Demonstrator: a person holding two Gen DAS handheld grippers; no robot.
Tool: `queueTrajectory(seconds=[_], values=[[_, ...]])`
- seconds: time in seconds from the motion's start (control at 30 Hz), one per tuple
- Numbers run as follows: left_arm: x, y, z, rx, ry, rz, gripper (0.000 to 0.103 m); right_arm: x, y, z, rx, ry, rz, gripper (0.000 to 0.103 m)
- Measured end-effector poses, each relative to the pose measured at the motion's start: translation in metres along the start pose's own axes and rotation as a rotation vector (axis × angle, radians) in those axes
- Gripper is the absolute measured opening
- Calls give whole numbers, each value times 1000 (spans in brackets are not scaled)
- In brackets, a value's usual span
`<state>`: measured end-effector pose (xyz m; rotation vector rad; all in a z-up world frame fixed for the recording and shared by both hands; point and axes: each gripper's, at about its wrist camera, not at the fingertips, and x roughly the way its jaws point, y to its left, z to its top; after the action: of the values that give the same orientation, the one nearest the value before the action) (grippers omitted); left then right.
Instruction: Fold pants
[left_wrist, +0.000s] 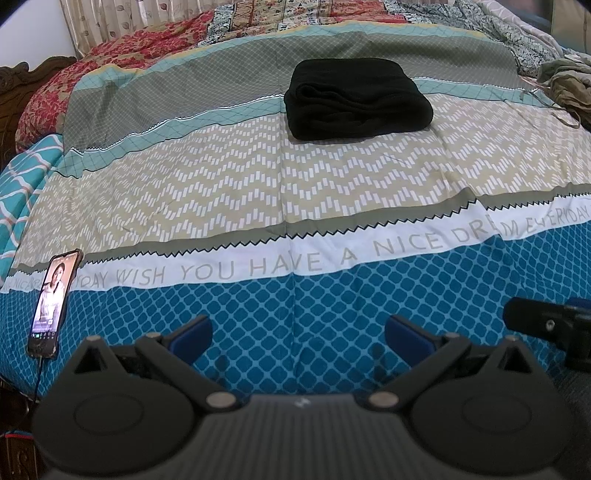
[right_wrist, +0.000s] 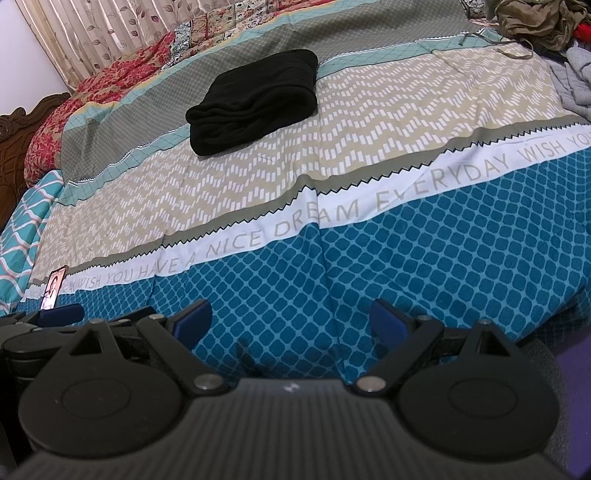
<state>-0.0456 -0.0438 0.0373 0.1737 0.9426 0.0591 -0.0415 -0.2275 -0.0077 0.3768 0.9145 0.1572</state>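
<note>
Pants lie folded in a compact stack on the bed, apparently finished; left gripper and right gripper, well short of the pants, have fingers spread, empty.

Bare bedsheet lies before the folded pants; phone at left edge.

Bed fills the view, covered by a patterned sheet: blue lattice near, white text band, beige zigzag, grey-teal far. Red floral quilt bunched far left. Carved dark wood headboard at left edge. Beige leaf-print curtain behind, white wall far left. Clothes pile far right. Phone near left, screen lit.
</note>
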Motion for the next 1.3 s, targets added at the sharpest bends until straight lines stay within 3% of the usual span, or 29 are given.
queueTrajectory(seconds=[1.3], values=[[0, 0, -1, 7, 0, -1, 103, 0, -1, 0, 1, 1, 1, 94]])
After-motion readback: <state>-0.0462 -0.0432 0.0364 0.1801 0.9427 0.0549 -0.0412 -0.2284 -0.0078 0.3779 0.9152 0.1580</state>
